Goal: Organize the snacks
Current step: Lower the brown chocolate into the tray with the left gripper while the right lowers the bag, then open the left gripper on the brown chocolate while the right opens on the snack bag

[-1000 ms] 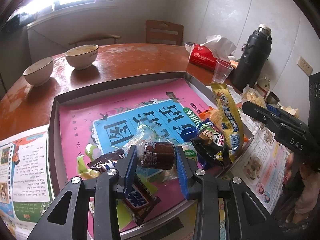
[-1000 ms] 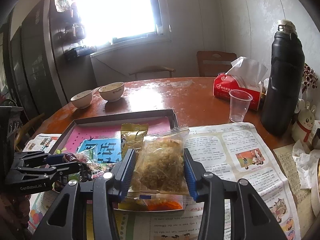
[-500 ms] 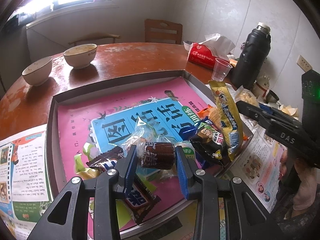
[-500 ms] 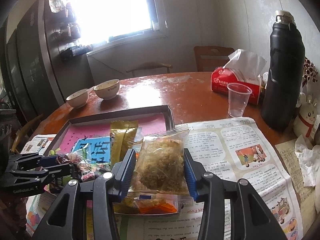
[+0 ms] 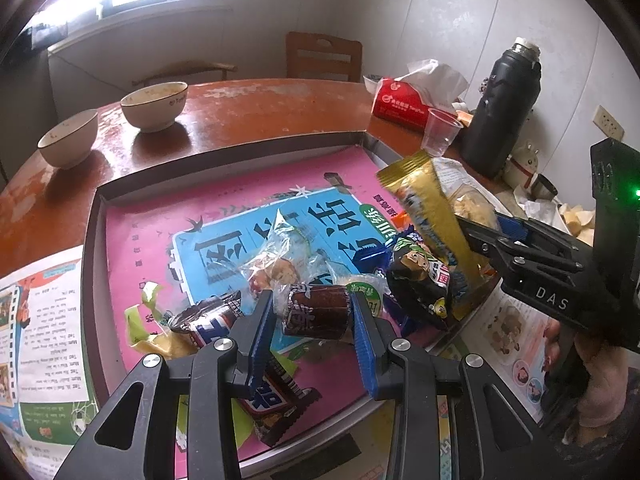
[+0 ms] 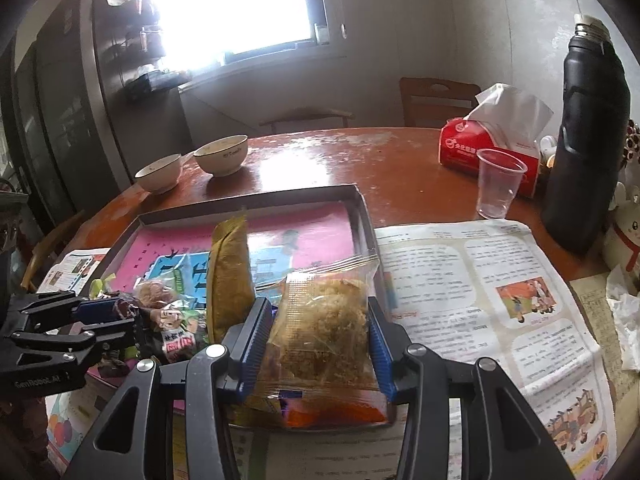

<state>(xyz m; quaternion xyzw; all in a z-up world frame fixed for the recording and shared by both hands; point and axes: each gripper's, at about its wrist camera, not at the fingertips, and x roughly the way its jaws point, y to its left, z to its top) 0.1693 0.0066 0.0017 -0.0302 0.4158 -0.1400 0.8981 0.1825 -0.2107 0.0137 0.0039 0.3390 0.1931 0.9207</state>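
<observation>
Light: daylight from the window [image 6: 236,4], blown out white.
Glare: sheen on the counter [image 6: 304,164] at its far edge.
Shadows: soft, beside the bowls [image 5: 154,104].
Edges: fisheye bending, dark corners.

Tray [image 5: 96,248]: far half, 10 to 1 o'clock in left wrist view, bare pink liner, free to pass. Near-right part blocked by snack heap [image 5: 420,280] at 2 o'clock, gold packet [image 5: 432,216] leaning up over the rim. Right gripper [image 5: 486,226] closes off 3 o'clock side. Beyond tray: two bowls [image 5: 154,106] at 11, open tabletop [image 5: 256,108] btw them & tissue box [image 5: 404,106]. Right wrist view: newspaper [image 6: 480,280] at 2–3 o'clock flat, clear; cup [image 6: 498,188] & black flask [image 6: 588,136] stand at its far edge.
</observation>
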